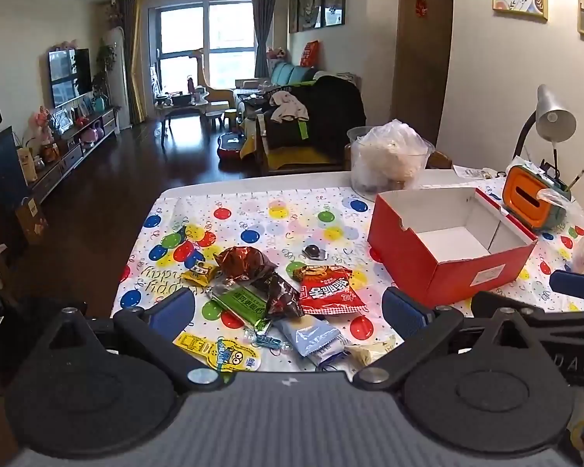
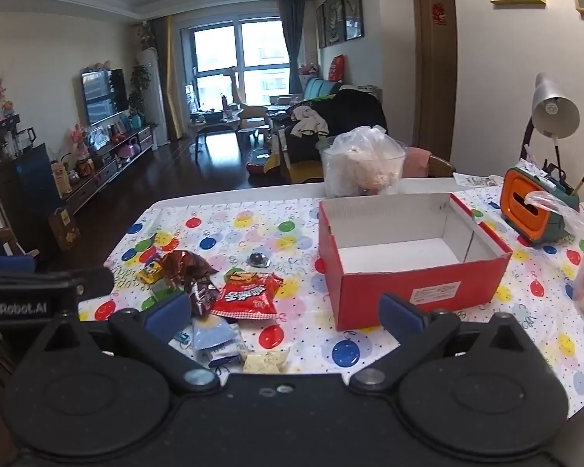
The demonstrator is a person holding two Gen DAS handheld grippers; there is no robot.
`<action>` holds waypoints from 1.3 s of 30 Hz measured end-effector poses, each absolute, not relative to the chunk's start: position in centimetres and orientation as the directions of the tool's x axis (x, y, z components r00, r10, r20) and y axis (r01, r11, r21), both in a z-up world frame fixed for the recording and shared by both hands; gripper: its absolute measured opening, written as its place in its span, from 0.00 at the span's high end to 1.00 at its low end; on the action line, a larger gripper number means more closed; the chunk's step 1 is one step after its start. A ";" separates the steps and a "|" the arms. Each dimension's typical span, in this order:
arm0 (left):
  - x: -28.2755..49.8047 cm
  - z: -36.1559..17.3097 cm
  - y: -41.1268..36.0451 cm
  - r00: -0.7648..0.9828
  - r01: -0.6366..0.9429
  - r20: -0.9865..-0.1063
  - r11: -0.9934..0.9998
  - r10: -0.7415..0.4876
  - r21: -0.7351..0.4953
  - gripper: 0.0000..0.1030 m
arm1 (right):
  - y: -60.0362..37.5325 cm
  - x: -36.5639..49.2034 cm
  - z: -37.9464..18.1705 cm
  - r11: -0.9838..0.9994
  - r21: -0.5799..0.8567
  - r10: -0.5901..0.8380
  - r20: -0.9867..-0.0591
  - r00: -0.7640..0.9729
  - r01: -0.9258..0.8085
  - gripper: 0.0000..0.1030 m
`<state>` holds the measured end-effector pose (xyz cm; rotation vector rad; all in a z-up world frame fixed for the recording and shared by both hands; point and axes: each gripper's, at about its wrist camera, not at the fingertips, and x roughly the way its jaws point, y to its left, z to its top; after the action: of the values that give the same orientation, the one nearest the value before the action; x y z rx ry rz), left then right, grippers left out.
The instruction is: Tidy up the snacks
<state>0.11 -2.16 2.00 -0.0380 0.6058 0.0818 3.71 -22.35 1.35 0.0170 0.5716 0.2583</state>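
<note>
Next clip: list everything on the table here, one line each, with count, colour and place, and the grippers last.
box: one, red outside, white inside, open, nothing inside, right of the snacks
snack packets: a loose pile, red, brown, green, yellow, pale blue, near edge of the table
tablecloth: one, white with coloured balloons
clear tub: one, holding a plastic bag, behind the box
orange case: one, far right
desk lamp: one, grey, far right
left gripper: jaws open, holding nothing
right gripper: jaws open, holding nothing
</note>
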 end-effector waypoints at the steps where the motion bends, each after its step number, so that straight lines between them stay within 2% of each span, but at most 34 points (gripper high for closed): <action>1: 0.1 2.0 -2.2 0.818 -0.087 -0.571 0.996 0.064 -0.013 0.00 | -22.4 3.7 1.4 0.968 0.088 0.247 -0.533 0.809 -0.237 0.00; 39: 0.1 1.3 -0.9 0.808 -0.081 -0.589 0.993 0.016 -0.085 0.00 | -21.7 3.7 1.5 0.961 0.077 0.265 -0.540 0.799 -0.266 0.00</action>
<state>0.12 -0.88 1.32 -0.1079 0.6283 0.0520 3.66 -21.65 1.54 -0.0025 0.5794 0.2847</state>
